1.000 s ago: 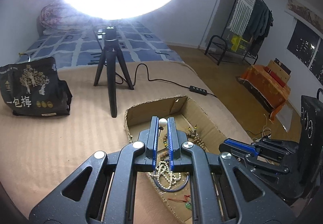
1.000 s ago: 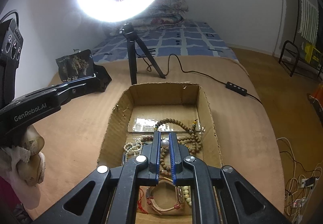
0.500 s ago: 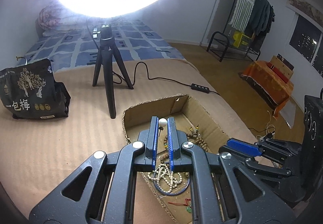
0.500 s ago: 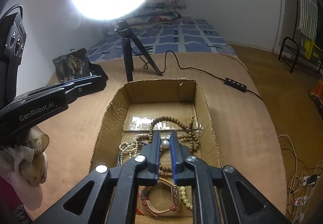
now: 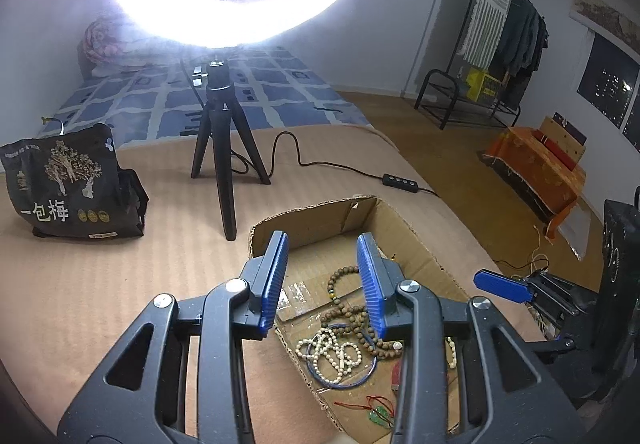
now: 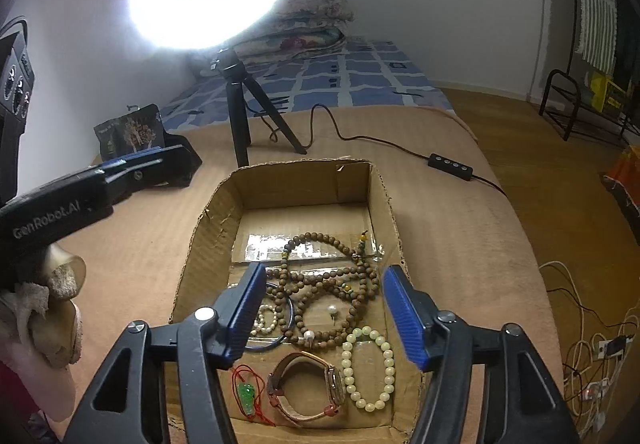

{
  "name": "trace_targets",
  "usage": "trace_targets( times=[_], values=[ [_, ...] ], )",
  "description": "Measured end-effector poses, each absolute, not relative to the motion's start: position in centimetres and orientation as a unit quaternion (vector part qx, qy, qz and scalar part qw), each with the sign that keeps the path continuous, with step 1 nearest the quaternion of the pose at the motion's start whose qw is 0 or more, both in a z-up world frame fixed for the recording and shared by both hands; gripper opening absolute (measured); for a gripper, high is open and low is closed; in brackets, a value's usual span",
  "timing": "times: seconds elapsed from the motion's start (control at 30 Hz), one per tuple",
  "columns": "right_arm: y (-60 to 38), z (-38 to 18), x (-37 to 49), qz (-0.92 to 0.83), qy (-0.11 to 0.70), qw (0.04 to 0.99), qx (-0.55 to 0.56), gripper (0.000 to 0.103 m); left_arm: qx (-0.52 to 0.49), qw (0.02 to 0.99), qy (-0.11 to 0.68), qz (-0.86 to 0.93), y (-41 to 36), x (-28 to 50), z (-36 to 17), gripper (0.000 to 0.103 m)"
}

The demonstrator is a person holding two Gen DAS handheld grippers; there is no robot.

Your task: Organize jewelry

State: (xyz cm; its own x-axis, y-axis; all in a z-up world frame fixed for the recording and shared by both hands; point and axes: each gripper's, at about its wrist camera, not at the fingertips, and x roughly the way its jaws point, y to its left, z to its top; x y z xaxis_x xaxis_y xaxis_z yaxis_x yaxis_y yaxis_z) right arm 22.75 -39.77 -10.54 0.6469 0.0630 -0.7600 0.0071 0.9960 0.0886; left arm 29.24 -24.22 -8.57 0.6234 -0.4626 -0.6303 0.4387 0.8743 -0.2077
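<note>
An open cardboard box (image 6: 208, 236) on the tan bed cover holds jewelry: a long brown bead necklace (image 6: 332, 276), a white pearl strand (image 5: 332, 352), a blue bangle (image 5: 360, 380), a pale green bead bracelet (image 6: 370, 368), a brown strap watch (image 6: 308, 388), a green pendant on red cord (image 6: 246, 394). Two pearl earrings (image 6: 331, 310) (image 6: 307, 335) lie loose among the brown beads. My left gripper (image 5: 322, 268) is open and empty above the box's left side. My right gripper (image 6: 326, 296) is open and empty above the box.
A ring light on a black tripod (image 5: 220, 148) stands behind the box, its cable and switch (image 5: 400, 182) trailing right. A black printed bag (image 5: 68, 188) sits at left. The box also shows in the left wrist view (image 5: 320, 212).
Both grippers were shut, each on a pearl earring; now both have opened wide and the two earrings lie in the box.
</note>
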Motion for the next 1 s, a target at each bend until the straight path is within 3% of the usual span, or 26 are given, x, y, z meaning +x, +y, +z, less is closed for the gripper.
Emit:
trace_targets(
  times=[0.1, 0.3, 1.0],
  values=[
    [-39.7, -10.4, 22.6, 0.008, 0.418, 0.907, 0.043, 0.081, -0.016, 0.902, 0.353, -0.249, -24.0, 29.0, -8.3, 0.036],
    [-39.6, -9.8, 22.3, -0.002, 0.414, 0.909, 0.039, 0.089, -0.015, 0.904, 0.35, -0.246, -23.5, 28.4, -7.5, 0.036],
    [-37.0, -3.9, 18.1, -0.031, 0.371, 0.928, 0.002, 0.094, -0.011, 0.92, 0.314, -0.235, -18.8, 23.0, -2.1, 0.036]
  ],
)
